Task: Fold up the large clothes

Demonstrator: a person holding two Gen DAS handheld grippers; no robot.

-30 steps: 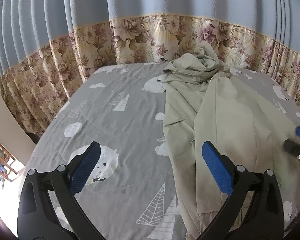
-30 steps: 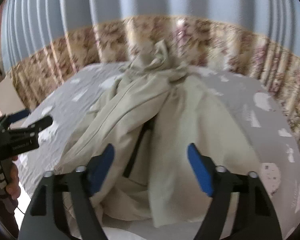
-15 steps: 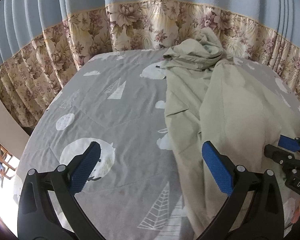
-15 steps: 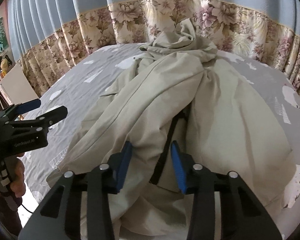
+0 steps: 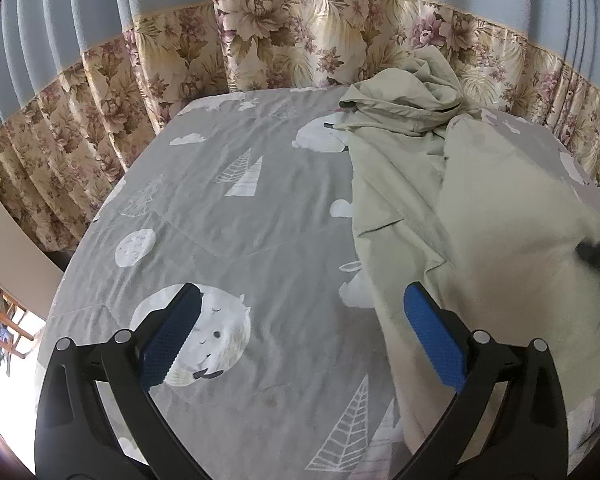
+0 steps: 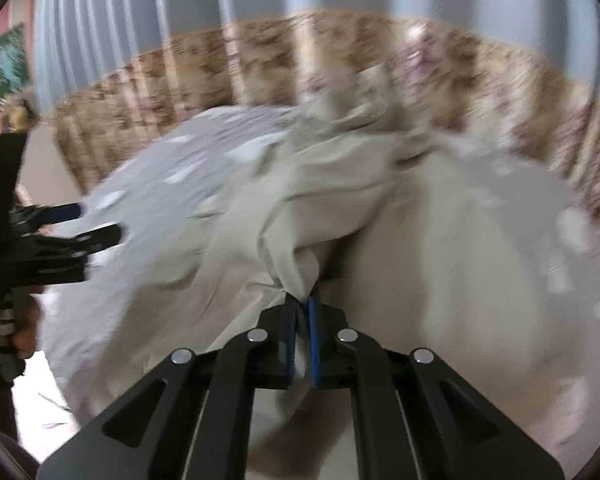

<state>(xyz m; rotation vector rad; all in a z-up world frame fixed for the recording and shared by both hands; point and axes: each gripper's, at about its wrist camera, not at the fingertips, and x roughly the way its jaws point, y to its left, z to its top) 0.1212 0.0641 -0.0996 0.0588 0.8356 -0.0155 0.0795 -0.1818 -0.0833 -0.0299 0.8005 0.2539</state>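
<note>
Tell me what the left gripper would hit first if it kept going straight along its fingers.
Probably the grey printed bedsheet: the open left gripper points at bare sheet, just left of the beige garment. Depth is uncertain.

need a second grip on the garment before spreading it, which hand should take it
Left. Its tongs are open above the bedsheet beside the garment; the right tongs are shut on a bunch of it.

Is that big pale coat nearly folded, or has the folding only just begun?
Only just begun. The pale beige cloth garment lies rumpled and unfolded on the grey patterned bedspread. In hand: the right gripper has just closed on a bunch of its fabric. The left gripper is open and empty. Every fold is left.
</note>
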